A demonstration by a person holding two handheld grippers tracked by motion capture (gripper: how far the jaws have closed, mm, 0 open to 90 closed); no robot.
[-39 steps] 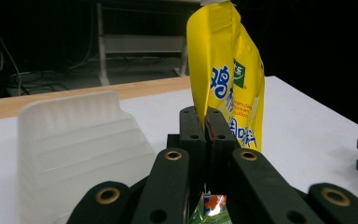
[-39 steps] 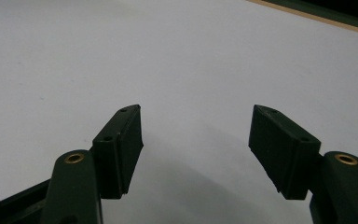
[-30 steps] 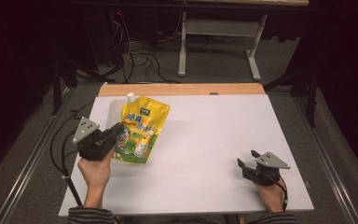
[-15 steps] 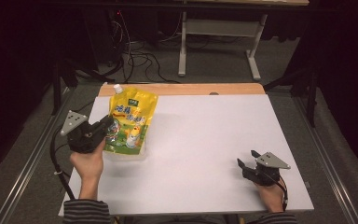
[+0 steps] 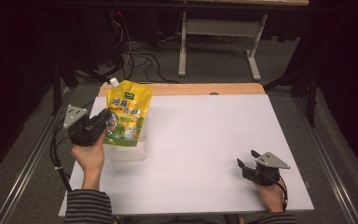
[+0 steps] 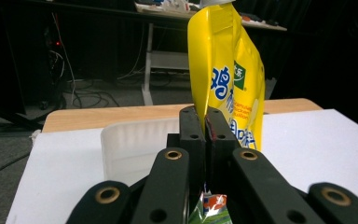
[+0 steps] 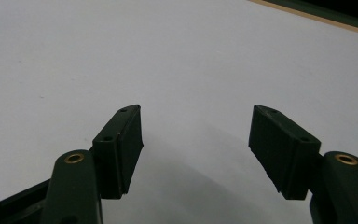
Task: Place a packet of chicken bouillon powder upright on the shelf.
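Note:
A yellow spouted pouch (image 5: 128, 112) with a white cap and printed characters stands upright at the table's left, its lower end over a clear plastic tub (image 5: 126, 151). My left gripper (image 5: 103, 119) is shut on the pouch's left edge. In the left gripper view the two jaws are pressed together on the pouch (image 6: 228, 79), with the tub's (image 6: 135, 144) translucent wall behind them. My right gripper (image 5: 247, 161) rests open near the table's front right. Its jaws stand wide apart over bare white table (image 7: 191, 70) in the right gripper view, nothing between them.
The white table top (image 5: 205, 135) has a wooden strip (image 5: 205, 88) along its far edge. Behind it are a desk frame (image 5: 219, 46) and cables on the floor (image 5: 135, 56). Metal rails run along both sides of the table.
My left gripper has carried the pouch leftward and toward the far edge, tilting it from slanted to upright over the tub. The right gripper has stayed still.

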